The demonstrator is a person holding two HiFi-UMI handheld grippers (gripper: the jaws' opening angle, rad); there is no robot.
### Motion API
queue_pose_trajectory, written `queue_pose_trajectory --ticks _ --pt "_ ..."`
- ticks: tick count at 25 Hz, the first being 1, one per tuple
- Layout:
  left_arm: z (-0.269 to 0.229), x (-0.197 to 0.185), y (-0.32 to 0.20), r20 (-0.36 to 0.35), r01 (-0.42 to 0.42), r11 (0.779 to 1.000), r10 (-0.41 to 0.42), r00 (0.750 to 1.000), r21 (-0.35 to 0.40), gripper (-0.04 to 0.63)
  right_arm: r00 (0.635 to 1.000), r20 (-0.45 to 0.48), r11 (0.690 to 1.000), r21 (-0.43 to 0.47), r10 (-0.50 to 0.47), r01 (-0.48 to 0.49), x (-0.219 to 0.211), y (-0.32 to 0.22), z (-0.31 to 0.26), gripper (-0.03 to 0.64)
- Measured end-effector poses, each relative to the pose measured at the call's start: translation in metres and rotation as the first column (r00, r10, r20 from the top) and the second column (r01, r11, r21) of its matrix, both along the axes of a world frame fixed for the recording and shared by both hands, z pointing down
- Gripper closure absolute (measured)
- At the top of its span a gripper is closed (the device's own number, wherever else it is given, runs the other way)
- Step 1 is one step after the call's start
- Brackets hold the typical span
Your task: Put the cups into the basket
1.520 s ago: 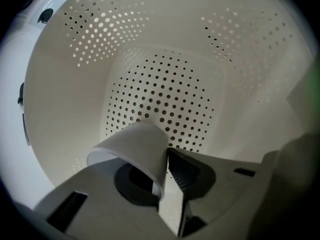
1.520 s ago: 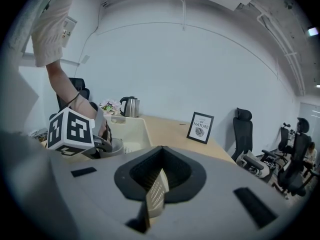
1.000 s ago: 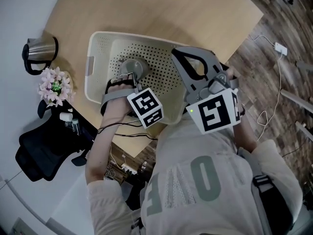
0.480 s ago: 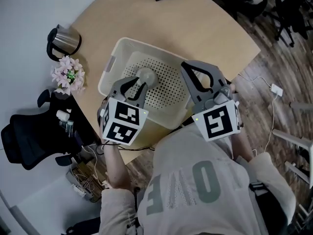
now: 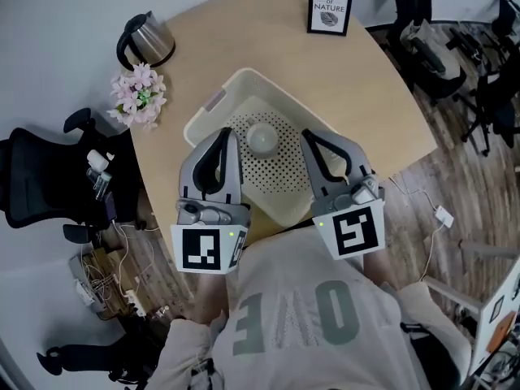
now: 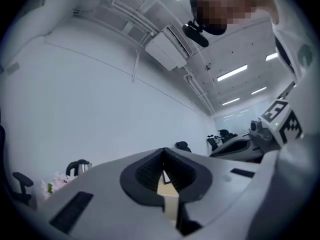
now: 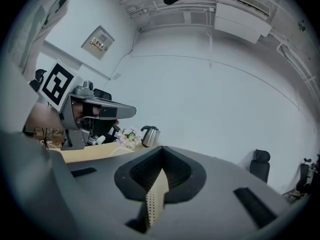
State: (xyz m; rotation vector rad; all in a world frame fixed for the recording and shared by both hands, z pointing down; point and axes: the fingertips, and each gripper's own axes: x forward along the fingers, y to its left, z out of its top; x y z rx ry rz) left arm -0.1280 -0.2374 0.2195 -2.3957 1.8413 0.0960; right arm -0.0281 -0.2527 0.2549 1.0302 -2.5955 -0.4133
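Note:
A cream perforated basket (image 5: 213,108) sits on the wooden table. One pale grey cup (image 5: 262,139) rests on its floor near the middle. My left gripper (image 5: 228,134) hangs above the basket's near left part, shut and holding nothing, just left of the cup and apart from it. My right gripper (image 5: 308,136) hovers over the near right part, also shut and holding nothing. In the left gripper view the two jaws (image 6: 163,154) meet at the tip. The right gripper view shows the same closed tip (image 7: 161,151) with a strip of basket behind it.
A steel kettle (image 5: 146,37) and a small pot of pink flowers (image 5: 138,94) stand at the table's left edge. A framed sign (image 5: 329,10) stands at the far edge. A black office chair (image 5: 41,177) is left of the table, with cables on the floor.
My left gripper has drawn back from the cup toward the person and risen; the cup stays in the basket. The head view has swung, so more of the table shows.

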Motion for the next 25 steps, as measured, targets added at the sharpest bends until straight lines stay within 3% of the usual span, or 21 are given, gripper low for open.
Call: queue_pose_trajectory --ticks 3,15,20,25 --pt "0.000 -0.002 0.002 0.030 0.065 0.998 -0.066 0.997 0.011 0.586 1.000 0.008 0.999 -0.025 -0.027 0.027 -0.009 0.003 0.006 0.620" --pt "0.003 -0.035 0.008 0.063 0.146 0.989 -0.147 0.987 0.022 0.586 0.999 -0.006 0.998 -0.041 -0.052 0.052 -0.028 0.003 0.016 0.620" --pt "0.005 -0.033 0.008 0.081 0.154 0.988 -0.155 0.985 0.016 0.586 0.999 -0.008 0.998 -0.051 -0.048 0.047 -0.023 0.002 0.018 0.620" --pt "0.018 -0.023 0.014 0.153 0.140 0.990 -0.136 0.979 -0.019 0.586 0.998 -0.009 0.998 -0.040 -0.056 0.056 -0.019 0.006 0.019 0.620"
